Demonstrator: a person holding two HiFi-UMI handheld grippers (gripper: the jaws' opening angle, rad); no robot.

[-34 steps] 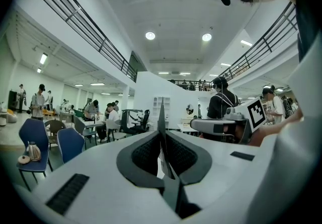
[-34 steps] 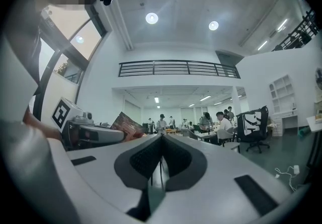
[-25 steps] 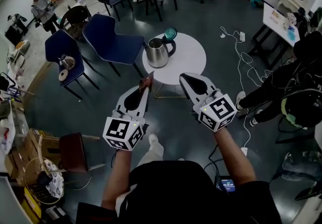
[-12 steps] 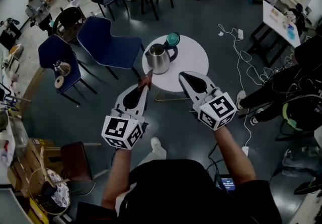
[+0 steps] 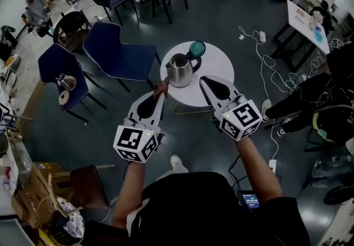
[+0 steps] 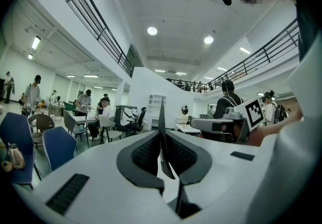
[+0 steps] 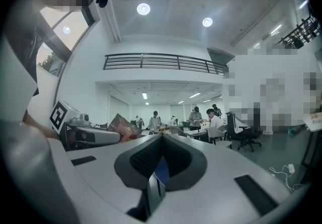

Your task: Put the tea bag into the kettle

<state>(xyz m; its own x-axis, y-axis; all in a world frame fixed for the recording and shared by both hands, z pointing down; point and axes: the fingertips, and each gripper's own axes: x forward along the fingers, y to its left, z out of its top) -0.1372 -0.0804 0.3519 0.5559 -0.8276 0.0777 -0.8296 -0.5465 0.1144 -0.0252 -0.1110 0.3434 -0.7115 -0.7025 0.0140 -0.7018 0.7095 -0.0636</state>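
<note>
A steel kettle (image 5: 178, 69) stands open on the round white table (image 5: 213, 62), with its teal lid (image 5: 196, 49) lying just behind it. My left gripper (image 5: 160, 95) is shut on a brown tea bag packet (image 5: 161, 87), which sticks out past the tips close to the table's near left edge. In the left gripper view the packet (image 6: 161, 117) shows edge-on between the shut jaws. The right gripper view shows the same packet (image 7: 121, 125) at the left. My right gripper (image 5: 203, 80) is shut and empty, over the table's near edge to the right of the kettle.
Two blue chairs (image 5: 116, 54) stand left of the table; one (image 5: 61, 76) carries a small pot. White cables (image 5: 260, 46) trail on the floor at the right. A dark-clothed person (image 5: 326, 101) is at the right. Desks and more chairs fill the back.
Both grippers have come closer to the table and kettle; the kettle now sits just beyond their tips. The left gripper still holds the tea bag.
</note>
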